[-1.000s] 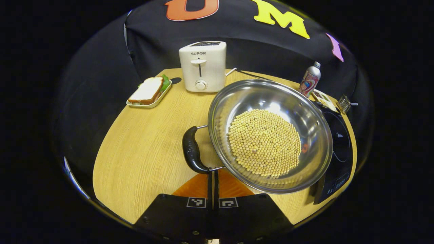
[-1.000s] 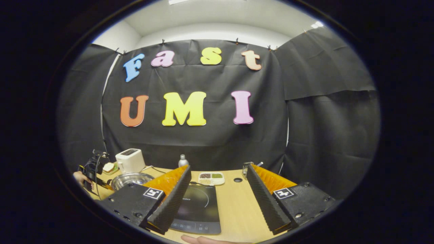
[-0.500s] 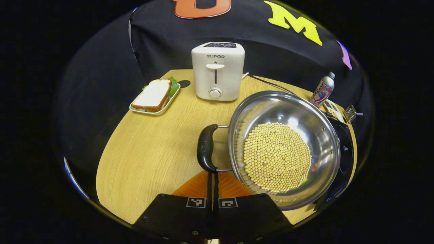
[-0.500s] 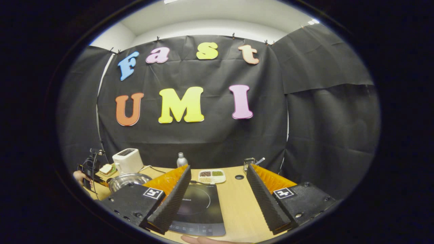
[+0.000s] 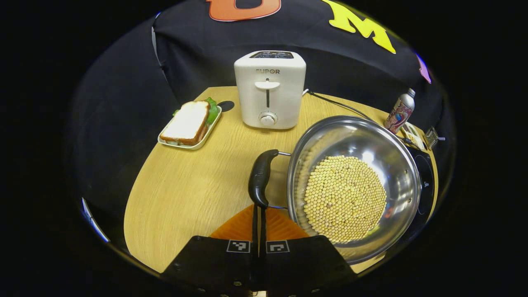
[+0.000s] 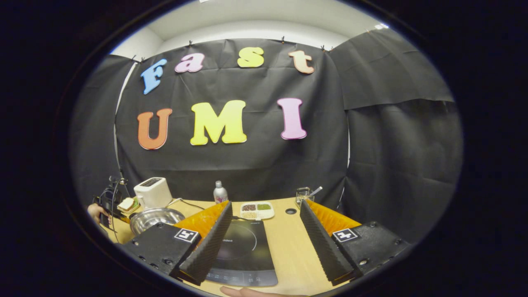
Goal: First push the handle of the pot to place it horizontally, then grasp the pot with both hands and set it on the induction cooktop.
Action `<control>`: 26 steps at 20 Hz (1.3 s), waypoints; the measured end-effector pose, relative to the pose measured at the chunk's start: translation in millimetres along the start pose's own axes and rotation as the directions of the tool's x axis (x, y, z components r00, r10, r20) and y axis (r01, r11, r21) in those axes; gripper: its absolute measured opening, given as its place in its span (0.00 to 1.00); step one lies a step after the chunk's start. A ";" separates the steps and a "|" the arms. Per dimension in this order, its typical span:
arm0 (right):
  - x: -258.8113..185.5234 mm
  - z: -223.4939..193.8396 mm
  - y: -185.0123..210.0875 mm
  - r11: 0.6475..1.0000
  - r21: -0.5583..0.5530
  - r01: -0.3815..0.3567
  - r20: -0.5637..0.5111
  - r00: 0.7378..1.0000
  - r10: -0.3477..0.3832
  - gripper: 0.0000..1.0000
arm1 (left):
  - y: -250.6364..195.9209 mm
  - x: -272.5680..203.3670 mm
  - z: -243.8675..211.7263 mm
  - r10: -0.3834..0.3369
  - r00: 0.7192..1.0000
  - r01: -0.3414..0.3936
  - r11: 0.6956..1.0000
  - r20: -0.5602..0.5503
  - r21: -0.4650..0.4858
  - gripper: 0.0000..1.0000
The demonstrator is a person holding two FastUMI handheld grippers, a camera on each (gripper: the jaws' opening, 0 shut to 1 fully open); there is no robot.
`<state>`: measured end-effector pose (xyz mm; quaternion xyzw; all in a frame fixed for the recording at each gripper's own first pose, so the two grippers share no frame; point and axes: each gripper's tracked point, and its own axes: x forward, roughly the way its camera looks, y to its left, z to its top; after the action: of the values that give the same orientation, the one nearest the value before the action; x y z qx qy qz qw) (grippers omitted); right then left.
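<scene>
A steel pot (image 5: 354,185) full of pale beans sits on the wooden table (image 5: 185,194). Its black loop handle (image 5: 260,177) points left in the left gripper view. My left gripper (image 5: 259,211) is shut, and its joined fingertips touch the near end of that handle. The black induction cooktop (image 5: 425,185) lies just beyond the pot's right rim. In the right gripper view my right gripper (image 6: 266,204) hangs open above the cooktop (image 6: 243,251) with nothing between its fingers. The pot (image 6: 159,216) is off to its left, with the other gripper (image 6: 108,202) and a hand (image 6: 94,211) behind it.
A white toaster (image 5: 270,95) stands at the back with its cord trailing right. A sandwich on a small tray (image 5: 190,123) lies at the back left. A bottle (image 5: 399,112), a divided snack tray (image 6: 256,210) and a wire holder (image 6: 303,193) stand behind the cooktop.
The pot has turned, and its handle has swung from slanting left to nearly straight ahead of my shut left gripper. The right gripper's view has tipped down slightly, and that gripper stays open.
</scene>
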<state>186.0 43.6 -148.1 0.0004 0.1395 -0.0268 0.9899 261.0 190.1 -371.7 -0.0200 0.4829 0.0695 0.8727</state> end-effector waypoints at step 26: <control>97.7 -130.7 207.1 0.962 -0.054 -0.269 -0.283 0.928 0.244 1.00 | -24.5 -44.2 27.6 -0.156 0.963 0.154 0.988 0.221 0.025 0.96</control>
<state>254.6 246.3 -302.1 -0.0231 0.2746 0.1097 0.9550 264.5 164.1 -320.4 -0.0463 0.3796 0.0008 0.9240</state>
